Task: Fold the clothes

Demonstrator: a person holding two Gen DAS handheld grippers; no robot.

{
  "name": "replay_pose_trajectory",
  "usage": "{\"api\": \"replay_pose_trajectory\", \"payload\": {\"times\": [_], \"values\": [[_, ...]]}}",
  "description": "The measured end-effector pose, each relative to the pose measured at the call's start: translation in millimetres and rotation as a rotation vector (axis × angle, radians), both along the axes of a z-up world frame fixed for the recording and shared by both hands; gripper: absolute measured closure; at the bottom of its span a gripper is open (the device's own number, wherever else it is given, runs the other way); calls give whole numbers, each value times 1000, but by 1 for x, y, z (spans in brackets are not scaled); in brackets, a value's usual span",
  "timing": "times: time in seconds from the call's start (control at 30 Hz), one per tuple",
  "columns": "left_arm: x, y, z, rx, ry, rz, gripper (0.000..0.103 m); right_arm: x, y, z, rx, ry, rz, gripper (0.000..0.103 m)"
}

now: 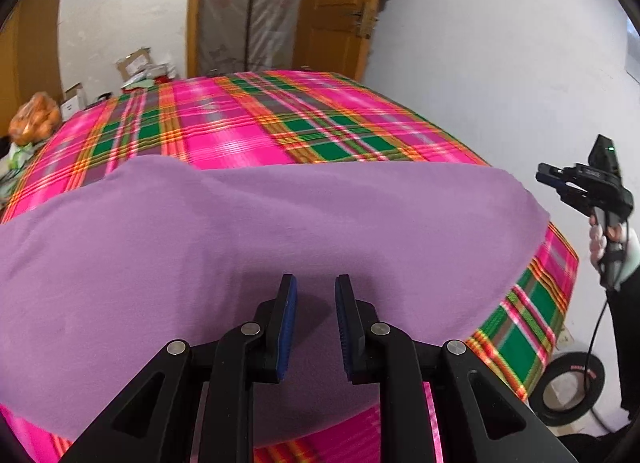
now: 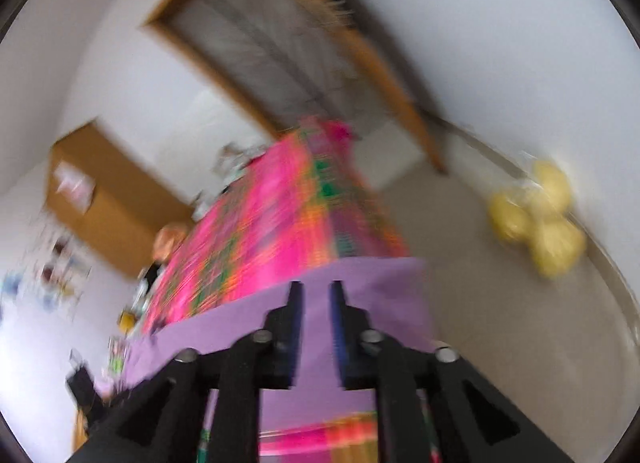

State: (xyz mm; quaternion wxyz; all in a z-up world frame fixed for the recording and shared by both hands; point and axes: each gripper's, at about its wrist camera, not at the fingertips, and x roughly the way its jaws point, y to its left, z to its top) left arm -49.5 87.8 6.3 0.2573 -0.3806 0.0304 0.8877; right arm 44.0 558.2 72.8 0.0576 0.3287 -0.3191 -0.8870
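Purple knit cloth, a garment (image 1: 256,231) whose kind cannot be told, is spread flat across the near end of the plaid-covered table (image 1: 256,119), its long axis running side to side as seen by the left wrist camera. One end of the cloth reaches the table's corner beside the white wall, and its near edge lies just short of the table's near edge.

The left gripper (image 1: 316,283) is held directly above the middle of the garment, tilted down toward it; its jaws stand partly apart with nothing between the blue pads (image 1: 288,323), so no cloth is gripped.

The right gripper (image 1: 546,177) is seen off the table's wall-side corner, raised clear of the garment and held in a gloved hand (image 1: 608,239). In its own blurred view, the right gripper (image 2: 316,287) is shown with jaws parted and empty, the garment (image 2: 360,291) lying just ahead and below.

The left gripper is judged the nearer to the cloth. For a fold across the long axis, the wall-side end would probably be the edge to be taken, and it lies closest to the right gripper.
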Motion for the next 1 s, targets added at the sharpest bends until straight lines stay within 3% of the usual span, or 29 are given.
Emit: {"api": "replay_pose_trajectory", "payload": {"times": [0.07, 0.13, 0.2, 0.3, 0.4, 0.5, 0.67, 0.73, 0.8, 0.87, 1.0], "values": [[1, -6, -3, -14, -14, 4, 83, -11, -16, -6, 58, -51, 39, 75], [4, -8, -6, -24, -20, -8, 81, -8, -14, -15, 93, -82, -8, 102], [11, -10, -9, -27, -10, -26, 79, 1, -2, -16, 107, -96, -78, 103], [17, -14, -10, -18, -2, -36, 78, 8, 2, -11, 240, -155, -193, 97], [20, -21, -8, 2, 3, -26, 78, 9, -16, 3, 241, -102, -175, 97], [16, -35, -1, -2, 39, 40, 78, -9, -66, 21, 257, -38, -29, 97], [-5, -72, 2, -12, 36, 208, 78, -68, -192, 32, 242, -4, 328, 97], [-11, -84, -1, -21, 28, 248, 78, -97, -244, 30, 258, -8, 457, 86], [-15, -97, -3, -30, 27, 283, 78, -118, -286, 31, 309, 1, 548, 77], [-20, -109, -5, -16, 20, 300, 78, -138, -329, 30, 386, 14, 633, 75], [-26, -122, -9, 66, -15, 297, 78, -161, -381, 30, 538, 47, 726, 68]]}}
